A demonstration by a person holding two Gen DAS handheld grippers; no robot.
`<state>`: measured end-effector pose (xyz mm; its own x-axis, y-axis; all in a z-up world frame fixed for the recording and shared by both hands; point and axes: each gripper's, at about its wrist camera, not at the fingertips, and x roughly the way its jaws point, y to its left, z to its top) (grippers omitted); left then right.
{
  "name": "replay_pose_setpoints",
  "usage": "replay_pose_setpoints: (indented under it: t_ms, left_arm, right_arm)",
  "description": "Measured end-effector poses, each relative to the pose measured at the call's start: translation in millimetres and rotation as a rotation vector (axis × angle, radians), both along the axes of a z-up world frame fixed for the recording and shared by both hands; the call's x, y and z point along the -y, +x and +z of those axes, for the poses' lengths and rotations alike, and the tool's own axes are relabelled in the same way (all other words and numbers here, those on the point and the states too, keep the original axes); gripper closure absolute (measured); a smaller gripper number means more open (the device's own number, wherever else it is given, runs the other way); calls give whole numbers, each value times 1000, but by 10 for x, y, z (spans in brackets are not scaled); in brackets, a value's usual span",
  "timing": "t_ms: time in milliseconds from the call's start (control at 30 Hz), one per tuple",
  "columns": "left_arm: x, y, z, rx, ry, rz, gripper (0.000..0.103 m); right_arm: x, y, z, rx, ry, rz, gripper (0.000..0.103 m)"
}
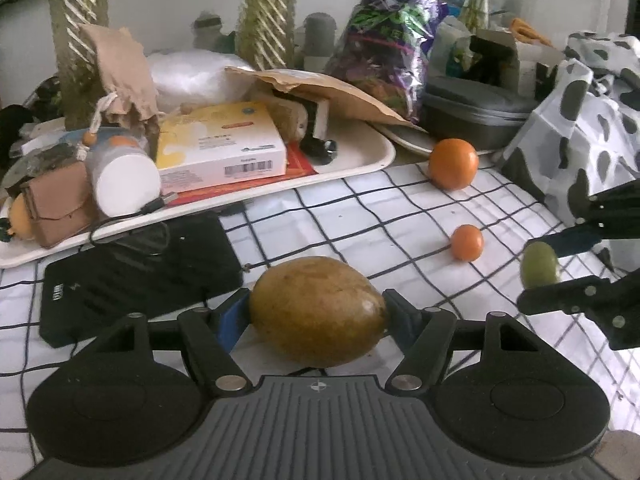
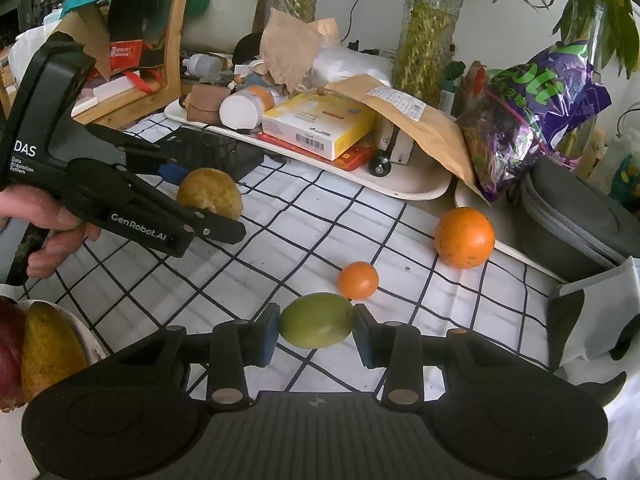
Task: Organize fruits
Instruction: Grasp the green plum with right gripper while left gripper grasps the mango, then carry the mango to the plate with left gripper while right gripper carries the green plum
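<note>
My left gripper [image 1: 318,312] is shut on a brown-yellow mango [image 1: 318,310], just above the checked tablecloth; it also shows in the right wrist view [image 2: 210,194]. My right gripper [image 2: 316,322] is shut on a small green fruit [image 2: 316,320], also seen in the left wrist view [image 1: 539,265]. A large orange [image 1: 453,163] [image 2: 464,237] and a small orange [image 1: 467,242] [image 2: 358,280] lie on the cloth. A white bowl [image 2: 90,344] at the lower left of the right wrist view holds a yellow mango [image 2: 50,354] and a red fruit [image 2: 10,354].
A white tray [image 1: 360,164] with a yellow box [image 1: 220,142], a white bottle [image 1: 122,178] and paper bags stands behind. A black device [image 1: 132,276] with a cable lies left. A grey case [image 1: 476,114], a purple bag [image 1: 394,40] and a spotted cloth [image 1: 580,120] stand right.
</note>
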<state>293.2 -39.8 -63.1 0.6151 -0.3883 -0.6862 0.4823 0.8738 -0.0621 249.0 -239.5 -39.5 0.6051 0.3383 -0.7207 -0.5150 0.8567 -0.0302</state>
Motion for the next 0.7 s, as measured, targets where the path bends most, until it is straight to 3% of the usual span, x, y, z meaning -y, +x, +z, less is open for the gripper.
replay_pose_setpoints:
  t_ms: [233,400,700]
  left_arm:
    - [-46,0,73,-16,-36,-6,39]
    - [-81,-48,279,13,-72,11,40]
    - [-70,-373,574,73,-31,-1,40]
  right_arm:
    - [-7,-11,18,5,-4,-4,63]
    - [-7,-87,107,22,9,-20,63]
    - [-37,-318,234,26,26,-61,63]
